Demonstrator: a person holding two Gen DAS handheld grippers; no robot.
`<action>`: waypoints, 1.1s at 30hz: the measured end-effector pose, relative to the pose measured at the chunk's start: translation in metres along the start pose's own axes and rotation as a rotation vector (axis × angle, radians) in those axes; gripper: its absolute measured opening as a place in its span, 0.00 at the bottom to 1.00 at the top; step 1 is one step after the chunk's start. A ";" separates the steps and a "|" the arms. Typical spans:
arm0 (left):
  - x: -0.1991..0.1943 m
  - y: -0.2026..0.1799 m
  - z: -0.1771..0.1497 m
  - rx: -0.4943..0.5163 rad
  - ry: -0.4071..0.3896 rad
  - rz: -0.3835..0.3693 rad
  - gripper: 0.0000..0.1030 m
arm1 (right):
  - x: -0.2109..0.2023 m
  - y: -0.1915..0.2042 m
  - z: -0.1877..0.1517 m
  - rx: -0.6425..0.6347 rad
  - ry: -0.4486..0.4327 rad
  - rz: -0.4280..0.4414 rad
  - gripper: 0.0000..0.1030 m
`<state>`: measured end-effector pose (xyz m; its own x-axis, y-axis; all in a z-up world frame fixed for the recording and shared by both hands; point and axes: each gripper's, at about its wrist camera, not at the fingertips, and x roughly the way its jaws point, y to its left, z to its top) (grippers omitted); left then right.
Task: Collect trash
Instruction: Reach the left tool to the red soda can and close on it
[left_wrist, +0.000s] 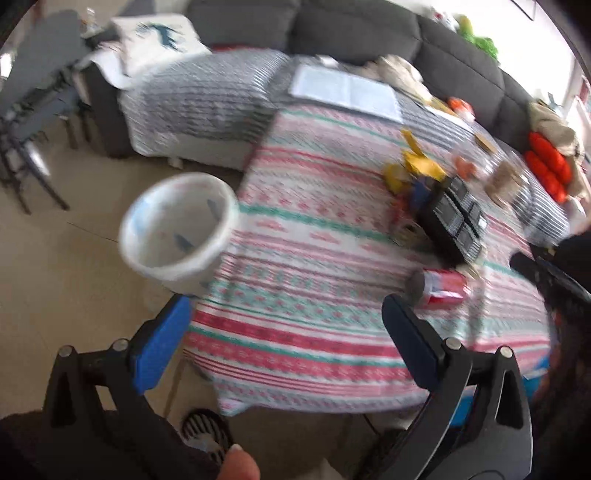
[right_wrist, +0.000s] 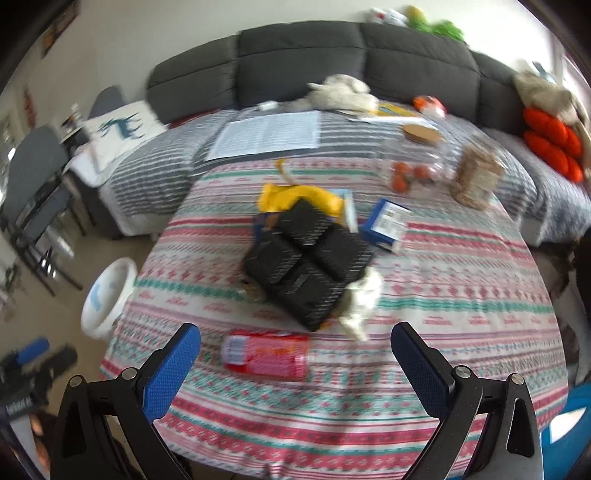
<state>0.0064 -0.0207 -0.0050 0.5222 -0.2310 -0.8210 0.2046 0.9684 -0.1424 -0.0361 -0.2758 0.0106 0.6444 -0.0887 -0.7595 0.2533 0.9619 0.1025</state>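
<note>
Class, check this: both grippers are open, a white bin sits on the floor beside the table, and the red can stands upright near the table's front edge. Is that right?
One detail is wrong: the red can lies on its side, not upright, as the right wrist view shows. The rest holds: the left gripper and right gripper are open, and the white bin sits on the floor beside the table.

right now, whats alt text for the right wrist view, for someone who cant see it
The open right gripper hovers over a striped tablecloth, with a red can lying on its side just ahead. Beyond it sit a black tray, yellow wrapper, crumpled tissue and blue box. A white bin stands beside the table, left.
</note>
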 end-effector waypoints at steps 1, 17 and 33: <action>0.003 -0.006 0.001 0.018 0.022 -0.020 1.00 | 0.000 -0.008 0.002 0.020 0.004 -0.003 1.00; 0.080 -0.137 -0.001 0.154 0.242 -0.091 0.99 | 0.043 -0.136 -0.012 0.270 0.141 -0.105 1.00; 0.133 -0.184 -0.008 0.172 0.222 -0.017 0.85 | 0.063 -0.144 -0.004 0.255 0.154 -0.086 1.00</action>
<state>0.0313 -0.2293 -0.0927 0.3270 -0.2022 -0.9231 0.3588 0.9303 -0.0766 -0.0347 -0.4193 -0.0542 0.5005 -0.1079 -0.8590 0.4873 0.8552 0.1765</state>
